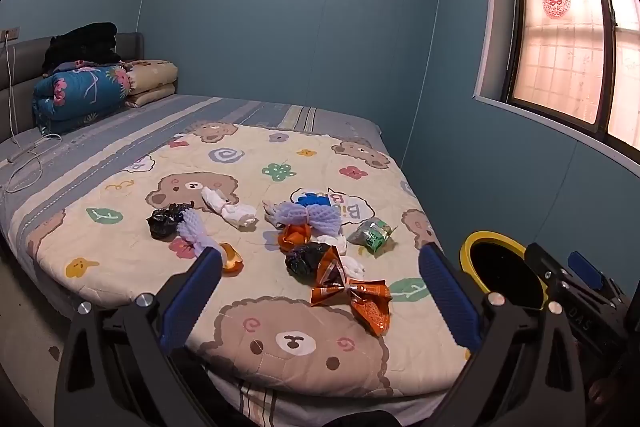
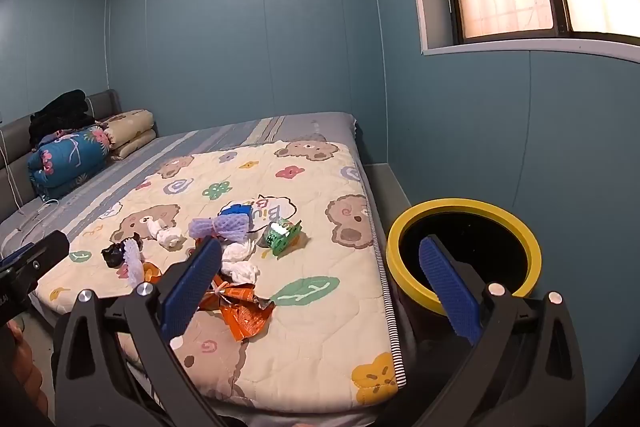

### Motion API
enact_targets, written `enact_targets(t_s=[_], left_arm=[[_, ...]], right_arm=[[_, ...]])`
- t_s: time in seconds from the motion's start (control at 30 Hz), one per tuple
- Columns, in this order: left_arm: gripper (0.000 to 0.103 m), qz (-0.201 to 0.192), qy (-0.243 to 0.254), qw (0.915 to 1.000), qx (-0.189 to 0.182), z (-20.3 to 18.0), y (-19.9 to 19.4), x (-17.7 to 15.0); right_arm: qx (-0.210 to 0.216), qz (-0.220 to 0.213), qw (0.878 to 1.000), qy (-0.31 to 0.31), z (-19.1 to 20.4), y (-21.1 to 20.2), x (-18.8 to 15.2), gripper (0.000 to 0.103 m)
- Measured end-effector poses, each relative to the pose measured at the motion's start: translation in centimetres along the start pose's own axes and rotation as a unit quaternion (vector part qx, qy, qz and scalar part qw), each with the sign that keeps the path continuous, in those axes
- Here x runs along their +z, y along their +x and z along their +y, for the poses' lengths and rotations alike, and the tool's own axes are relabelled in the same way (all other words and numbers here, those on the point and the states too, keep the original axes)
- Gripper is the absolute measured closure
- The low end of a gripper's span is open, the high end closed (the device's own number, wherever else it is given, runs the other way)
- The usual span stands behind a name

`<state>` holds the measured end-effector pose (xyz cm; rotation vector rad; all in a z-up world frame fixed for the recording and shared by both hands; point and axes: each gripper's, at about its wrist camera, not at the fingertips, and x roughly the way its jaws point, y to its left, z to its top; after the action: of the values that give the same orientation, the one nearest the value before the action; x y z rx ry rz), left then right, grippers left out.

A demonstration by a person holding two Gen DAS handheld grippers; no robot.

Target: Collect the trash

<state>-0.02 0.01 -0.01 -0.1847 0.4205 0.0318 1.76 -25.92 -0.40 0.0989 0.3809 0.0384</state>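
Note:
Trash lies scattered on a bear-print quilt (image 1: 120,251) on the bed: an orange foil wrapper (image 1: 360,297), black bags (image 1: 306,259) (image 1: 164,221), white tissue (image 1: 230,207), purple foam nets (image 1: 308,215), a green packet (image 1: 372,233) and orange peel (image 1: 232,259). The wrapper (image 2: 242,313) and green packet (image 2: 280,233) also show in the right wrist view. A yellow-rimmed black bin (image 2: 464,255) stands right of the bed. My left gripper (image 1: 320,259) is open and empty above the near trash. My right gripper (image 2: 320,255) is open and empty, between bed edge and bin.
Folded blankets (image 1: 84,91) and dark clothes (image 1: 84,45) sit at the headboard, with a white cable (image 1: 28,163) on the sheet. A window (image 1: 568,39) is on the right wall. The bin also shows in the left wrist view (image 1: 502,267).

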Motion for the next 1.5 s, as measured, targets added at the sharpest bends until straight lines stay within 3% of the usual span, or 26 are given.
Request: enact_targets(t_s=[1.5], left_arm=[[0.008, 0.007, 0.001, 1.0000, 0.004, 0.18, 0.50, -0.36]], right_arm=[[0.004, 0.000, 1.000, 0.002, 0.19, 0.14, -0.25, 0.008]])
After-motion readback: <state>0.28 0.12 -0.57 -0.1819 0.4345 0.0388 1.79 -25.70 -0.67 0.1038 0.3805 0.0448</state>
